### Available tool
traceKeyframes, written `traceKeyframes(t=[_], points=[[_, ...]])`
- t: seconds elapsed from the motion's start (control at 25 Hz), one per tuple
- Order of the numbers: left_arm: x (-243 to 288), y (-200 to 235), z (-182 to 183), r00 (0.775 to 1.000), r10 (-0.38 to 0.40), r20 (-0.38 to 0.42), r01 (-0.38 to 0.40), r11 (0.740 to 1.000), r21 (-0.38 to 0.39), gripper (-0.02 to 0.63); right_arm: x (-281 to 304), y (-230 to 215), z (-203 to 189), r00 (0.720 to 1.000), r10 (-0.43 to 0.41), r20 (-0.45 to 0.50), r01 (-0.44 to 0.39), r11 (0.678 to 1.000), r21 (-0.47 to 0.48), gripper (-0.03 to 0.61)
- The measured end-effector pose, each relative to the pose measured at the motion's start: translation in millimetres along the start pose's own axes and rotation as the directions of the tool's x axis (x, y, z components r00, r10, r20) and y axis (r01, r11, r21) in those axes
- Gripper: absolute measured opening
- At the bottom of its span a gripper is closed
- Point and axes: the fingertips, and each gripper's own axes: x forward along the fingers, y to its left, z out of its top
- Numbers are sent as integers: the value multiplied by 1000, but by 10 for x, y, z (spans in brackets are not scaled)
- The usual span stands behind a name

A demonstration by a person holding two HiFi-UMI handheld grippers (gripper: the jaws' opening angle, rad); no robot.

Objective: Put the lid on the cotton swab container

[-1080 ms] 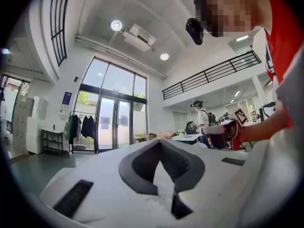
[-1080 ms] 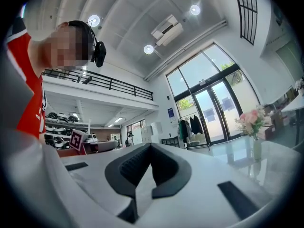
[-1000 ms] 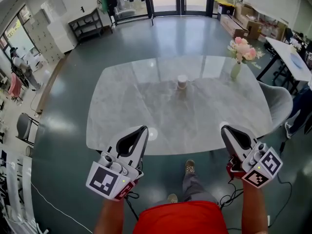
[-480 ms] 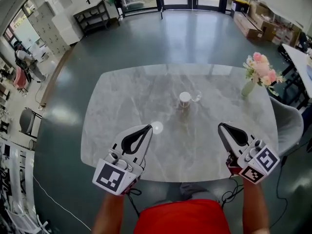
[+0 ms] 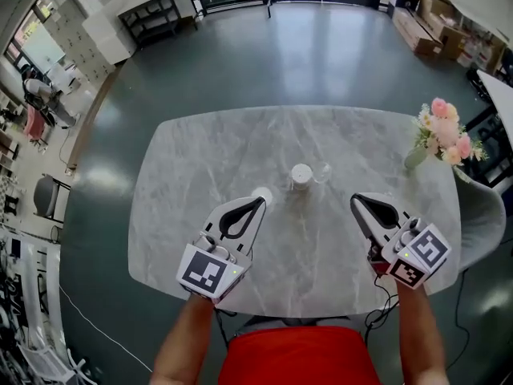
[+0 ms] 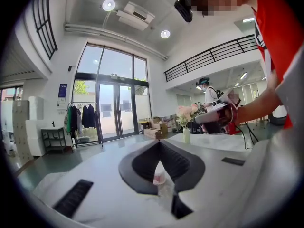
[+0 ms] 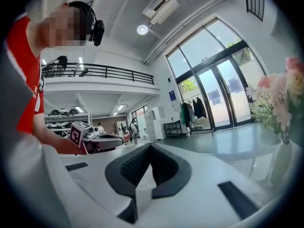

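Where left tongs (image 5: 258, 202) point, swab container (image 5: 301, 175) stands ahead.

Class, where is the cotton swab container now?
In the head view, the cotton swab container stands near the centre of the table, beyond and between the left gripper and right gripper.

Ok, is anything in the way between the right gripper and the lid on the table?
Nothing visible. Only bare table lies between the right gripper and the clear lid, which sits just right of the cotton swab container. The flower vase stands far off at the table's right edge.
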Motion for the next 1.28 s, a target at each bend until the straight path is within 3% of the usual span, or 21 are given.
traceKeyframes(t=[0.24,0.64,0.92,1.28], points=[[471,136,-357,998,-61,-6,61,998,25,36,181,-263,-252,998,-58,-31,59,998,38,9],[1055,119,-998,978,-165,-129,168,986,18,267,448,-567,-703,989,-54,-135,66,994,82,110],[1383,99,-1413,959,-198,-201,197,980,-28,298,608,-768,-1062,975,-23,-222,56,989,140,212],[1726,27,-1731,944,-214,-253,206,977,-56,305,876,-833,-1332,959,50,-280,6,981,194,249]])
